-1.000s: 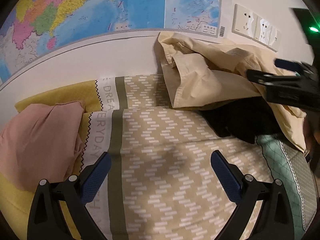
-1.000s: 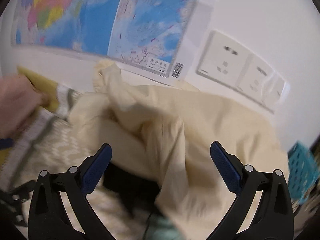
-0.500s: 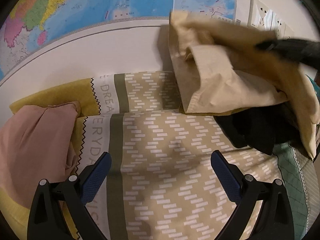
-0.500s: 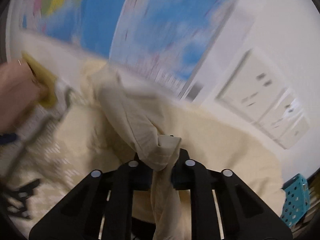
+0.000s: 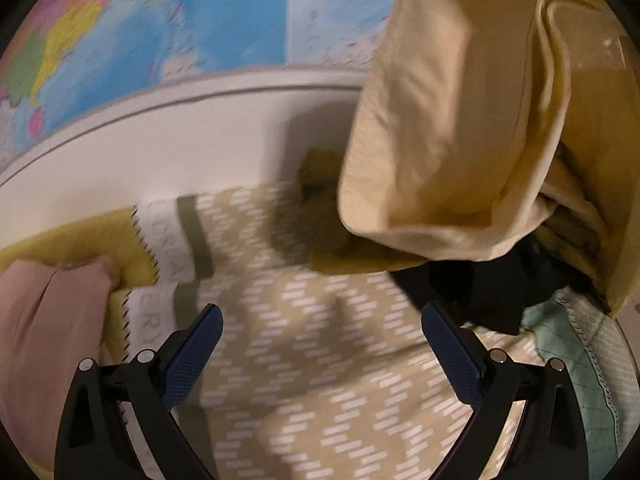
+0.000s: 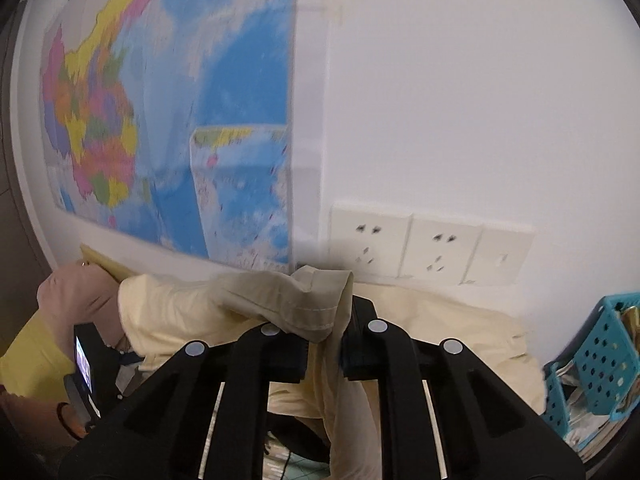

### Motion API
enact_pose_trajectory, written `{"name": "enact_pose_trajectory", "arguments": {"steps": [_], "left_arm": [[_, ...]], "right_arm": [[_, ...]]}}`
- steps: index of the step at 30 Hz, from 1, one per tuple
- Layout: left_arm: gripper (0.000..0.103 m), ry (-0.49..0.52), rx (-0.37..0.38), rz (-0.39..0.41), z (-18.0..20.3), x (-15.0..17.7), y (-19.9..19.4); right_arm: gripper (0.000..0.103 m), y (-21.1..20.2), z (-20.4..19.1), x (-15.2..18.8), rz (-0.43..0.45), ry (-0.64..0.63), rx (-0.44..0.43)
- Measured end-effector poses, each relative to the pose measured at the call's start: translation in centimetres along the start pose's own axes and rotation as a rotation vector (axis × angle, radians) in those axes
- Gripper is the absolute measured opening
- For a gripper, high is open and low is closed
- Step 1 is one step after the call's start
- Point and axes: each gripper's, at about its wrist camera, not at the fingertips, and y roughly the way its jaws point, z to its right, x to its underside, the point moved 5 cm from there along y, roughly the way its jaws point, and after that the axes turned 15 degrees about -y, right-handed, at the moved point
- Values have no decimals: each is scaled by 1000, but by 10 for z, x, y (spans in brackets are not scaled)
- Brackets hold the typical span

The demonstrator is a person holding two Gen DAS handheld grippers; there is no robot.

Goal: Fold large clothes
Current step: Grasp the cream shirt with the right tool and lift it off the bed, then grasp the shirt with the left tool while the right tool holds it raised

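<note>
Your right gripper (image 6: 324, 348) is pinching the soft, floppy cream garment's (image 5: 452, 128) hem while your left gripper (image 5: 320, 356) is hanging open, so grab a far corner.

Left view is dim, warm and motion-blurred; right view is brighter against the white wall (image 6: 460, 100); both bend at the edges.
</note>
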Motion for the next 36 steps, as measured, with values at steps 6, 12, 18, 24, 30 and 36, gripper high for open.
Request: {"name": "enact_pose_trajectory", "arguments": {"steps": [6,12,18,24,30,36], "left_arm": [[96,63,111,28,26,-1,-1],[96,90,256,98,59,-10,-17],[96,195,314,210,103,-13,-33],[56,123,386,202,123,-46,-21],[6,116,394,221,142,-80,-43],[6,215,423,368,181,-114,-128]], "right_arm": [[12,-38,22,-22,70,54,16],[11,-59,36,-33,80,87,27],[11,-73,42,-35,92,98,44],[11,-90,51,-32,108,112,76],[9,-131,64,-31,133,130,128],[7,-225,75,-51,242,122,238]]}}
